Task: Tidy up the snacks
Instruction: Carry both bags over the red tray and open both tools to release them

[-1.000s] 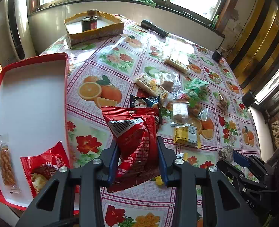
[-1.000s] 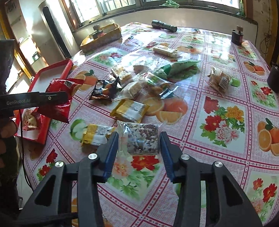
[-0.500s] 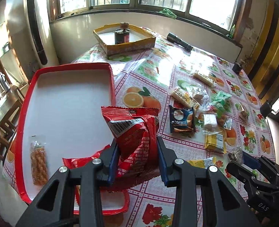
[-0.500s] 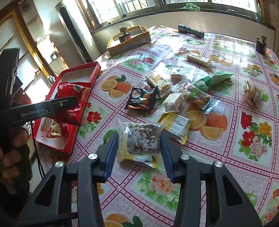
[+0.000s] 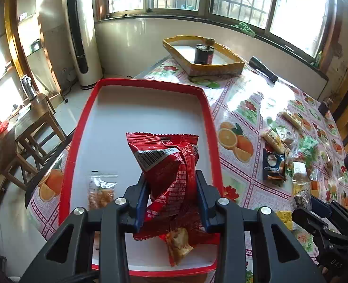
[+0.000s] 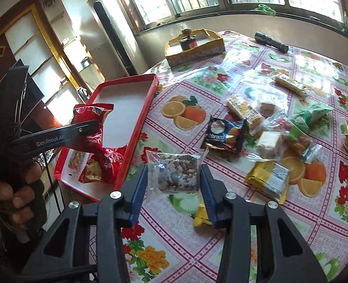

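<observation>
My left gripper [image 5: 171,184] is shut on a red snack bag [image 5: 166,165] and holds it above the red tray [image 5: 150,85]. In the tray lie a clear packet of orange snacks [image 5: 100,191] and another red bag [image 5: 181,235], partly hidden under my fingers. My right gripper [image 6: 174,176] is shut on a clear packet of mixed nuts [image 6: 176,172], held above the table just right of the tray [image 6: 136,118]. The left gripper with its red bag [image 6: 89,122] shows over the tray in the right wrist view.
Several loose snacks lie on the fruit-pattern tablecloth: a blue packet [image 6: 225,136], a yellow packet [image 6: 268,179], a green bag [image 6: 310,115]. A yellow box [image 5: 202,56] with a dark tin and a black flashlight [image 6: 271,41] sit at the far side.
My left gripper has carried the red bag leftward from over the table to above the tray. My right gripper has lifted the nut packet and moved it left toward the tray.
</observation>
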The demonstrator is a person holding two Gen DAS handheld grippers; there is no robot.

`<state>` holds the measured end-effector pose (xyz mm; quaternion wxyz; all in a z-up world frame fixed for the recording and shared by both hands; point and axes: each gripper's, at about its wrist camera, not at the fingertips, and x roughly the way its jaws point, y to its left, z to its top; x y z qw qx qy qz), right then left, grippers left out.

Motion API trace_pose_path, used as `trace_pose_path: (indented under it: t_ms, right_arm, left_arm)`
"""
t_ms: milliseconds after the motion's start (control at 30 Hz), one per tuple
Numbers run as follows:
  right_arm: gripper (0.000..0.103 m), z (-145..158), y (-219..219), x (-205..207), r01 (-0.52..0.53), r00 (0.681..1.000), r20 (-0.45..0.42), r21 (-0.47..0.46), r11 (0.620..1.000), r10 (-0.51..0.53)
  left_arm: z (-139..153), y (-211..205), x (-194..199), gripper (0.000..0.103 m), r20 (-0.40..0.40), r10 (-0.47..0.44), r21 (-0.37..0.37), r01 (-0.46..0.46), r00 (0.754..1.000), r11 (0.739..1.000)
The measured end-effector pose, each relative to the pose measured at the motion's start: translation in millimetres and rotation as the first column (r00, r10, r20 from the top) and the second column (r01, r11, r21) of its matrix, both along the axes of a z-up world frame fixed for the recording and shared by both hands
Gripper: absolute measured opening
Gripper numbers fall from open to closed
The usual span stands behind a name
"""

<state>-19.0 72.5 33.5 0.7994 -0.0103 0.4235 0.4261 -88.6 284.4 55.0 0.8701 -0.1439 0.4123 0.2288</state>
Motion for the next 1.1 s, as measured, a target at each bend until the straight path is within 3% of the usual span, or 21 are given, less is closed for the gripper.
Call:
trace_pose_path:
  t_ms: [367,767,1100]
  right_arm:
    - [0.046,5,87,-2,-0.145,0.989,0.005,0.049,0.988,0.144]
    - [0.046,-5,145,-3,-0.237,0.971,0.013,0.007,0.971,0.237]
    - [0.046,-28,181,-8,-0.302,0.953,0.003,-0.088,0.949,0.304]
  left_arm:
    - [-2,43,-9,0.036,-0.001,0.106,0.002,-0.106,0.994,0.994]
    - [-18,58,2,0.036,-0.032,0.118,-0.026,-0.119,0.992,0.993]
    - [-42,65,7,0.037,-0.091,0.115,-0.067,-0.122,0.989,0.99]
